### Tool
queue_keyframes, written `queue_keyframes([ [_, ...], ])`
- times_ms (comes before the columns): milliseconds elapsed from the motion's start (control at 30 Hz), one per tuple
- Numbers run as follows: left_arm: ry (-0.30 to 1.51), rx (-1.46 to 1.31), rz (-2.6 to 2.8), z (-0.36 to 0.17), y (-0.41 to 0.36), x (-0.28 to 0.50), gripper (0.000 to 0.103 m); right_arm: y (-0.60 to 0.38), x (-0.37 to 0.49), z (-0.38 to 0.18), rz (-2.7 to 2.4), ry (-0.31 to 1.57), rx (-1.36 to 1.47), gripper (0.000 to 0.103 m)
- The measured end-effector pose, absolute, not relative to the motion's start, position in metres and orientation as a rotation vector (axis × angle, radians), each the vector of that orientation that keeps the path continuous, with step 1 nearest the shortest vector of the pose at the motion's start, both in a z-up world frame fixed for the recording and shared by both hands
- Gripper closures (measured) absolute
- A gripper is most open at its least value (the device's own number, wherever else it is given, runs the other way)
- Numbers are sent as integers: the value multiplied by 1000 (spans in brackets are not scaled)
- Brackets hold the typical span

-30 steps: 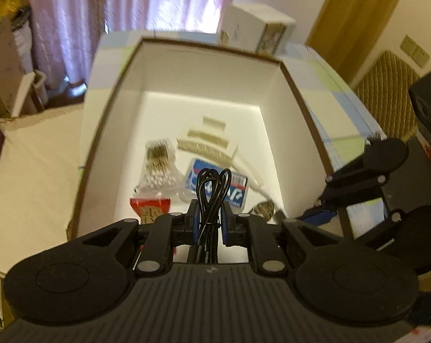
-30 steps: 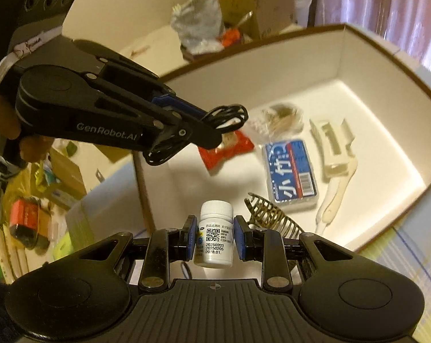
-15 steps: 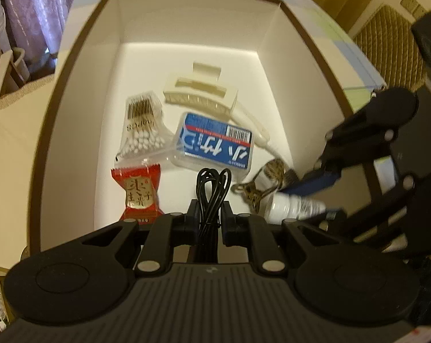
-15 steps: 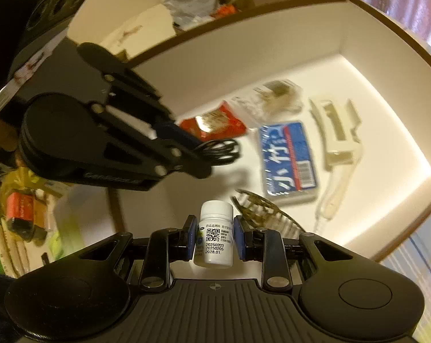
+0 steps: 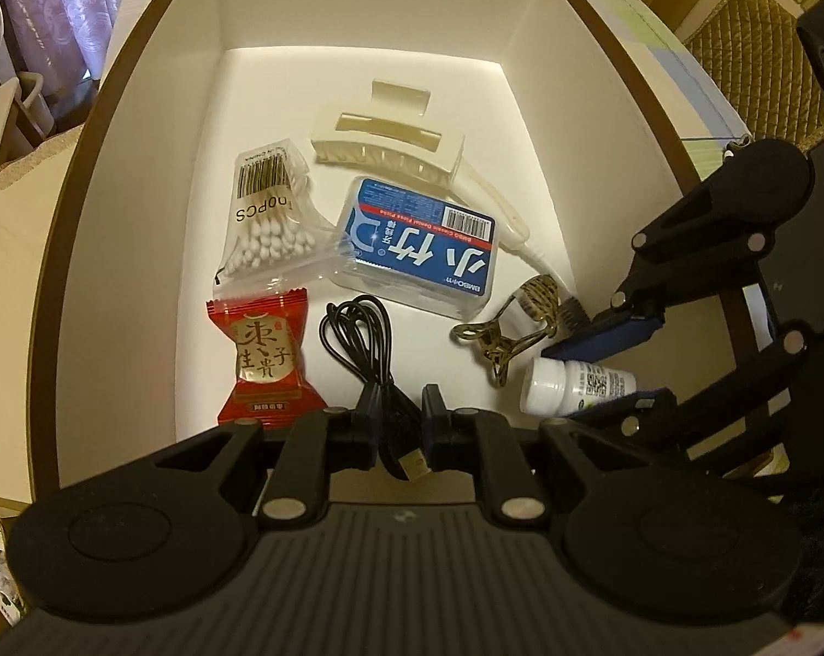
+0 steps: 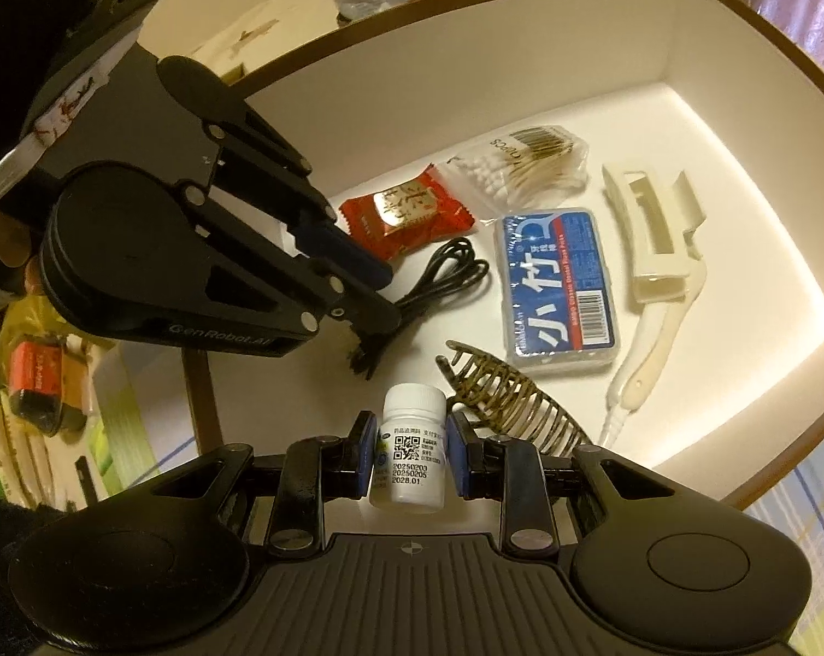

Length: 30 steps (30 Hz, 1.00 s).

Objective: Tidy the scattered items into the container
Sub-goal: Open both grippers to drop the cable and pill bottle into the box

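Two tools reach into the white box [image 5: 155, 175] at once, both angled down toward its floor. The left tool [image 5: 400, 426] comes in over the near wall; its fingers stand apart with the black cable [image 5: 365, 352] lying loose between them, its plug end near the pads and its coiled loops stretched away along the box floor. Whether the pads touch the cable at all cannot be told (there is visible slack on both sides), so the left tool reads as parted rather than clamped. The cable's long axis runs roughly in line with the tool's fingers, pointing toward the far wall.

The right tool [image 6: 409, 451] enters from the right side of the box and is closed on a small white bottle [image 6: 410, 448], its blue pads pressed against the label on both flanks. The bottle's long axis lies along the fingers, cap pointing forward toward the box interior; in the left wrist view it appears tipped on its side, cap toward the cable, low over the floor.

Already on the box floor: a red snack packet [image 5: 267, 358] just beside the cable, a bag of cotton swabs [image 5: 267, 218], a blue floss case [image 5: 423, 243], a cream hair clip [image 5: 382, 145] and a brown claw clip [image 6: 507, 404] just beside the bottle.
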<state>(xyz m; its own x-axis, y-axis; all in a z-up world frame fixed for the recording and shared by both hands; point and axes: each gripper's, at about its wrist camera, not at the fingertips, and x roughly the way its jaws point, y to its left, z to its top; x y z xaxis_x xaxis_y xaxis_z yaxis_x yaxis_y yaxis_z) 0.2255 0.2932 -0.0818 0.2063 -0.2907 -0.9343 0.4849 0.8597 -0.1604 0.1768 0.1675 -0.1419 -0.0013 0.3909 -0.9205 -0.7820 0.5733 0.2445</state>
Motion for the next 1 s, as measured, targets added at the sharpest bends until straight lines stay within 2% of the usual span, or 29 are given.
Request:
queue_keyframes([
  [67,1248,198,-535,-81,292,224,87,167,178,-142,962,1265,-385,77],
  [100,1247,199,-532,-81,292,224,80,166,179,-142,961,1266,-380,75],
  [167,1245,207,-523,-79,292,223,73,165,180,-141,953,1259,-386,70],
  [233,1239,226,-509,-78,291,222,58,163,181,-139,942,1247,-399,63],
  [367,1226,259,-494,-73,290,217,39,160,182,-133,919,1215,-423,50],
  [400,1223,261,-493,-72,290,217,35,159,183,-131,915,1206,-424,42],
  [433,1221,264,-489,-70,290,216,34,158,184,-128,922,1199,-417,29],
  [533,1211,276,-472,-66,290,215,25,159,178,-123,940,1164,-455,12],
  [667,1199,287,-455,-61,289,213,20,162,170,-119,919,1137,-487,8],
  [733,1192,292,-443,-59,289,211,13,161,163,-115,910,1125,-491,3],
  [1000,1163,294,-413,-48,286,203,9,164,157,-108,850,1045,-497,2],
])
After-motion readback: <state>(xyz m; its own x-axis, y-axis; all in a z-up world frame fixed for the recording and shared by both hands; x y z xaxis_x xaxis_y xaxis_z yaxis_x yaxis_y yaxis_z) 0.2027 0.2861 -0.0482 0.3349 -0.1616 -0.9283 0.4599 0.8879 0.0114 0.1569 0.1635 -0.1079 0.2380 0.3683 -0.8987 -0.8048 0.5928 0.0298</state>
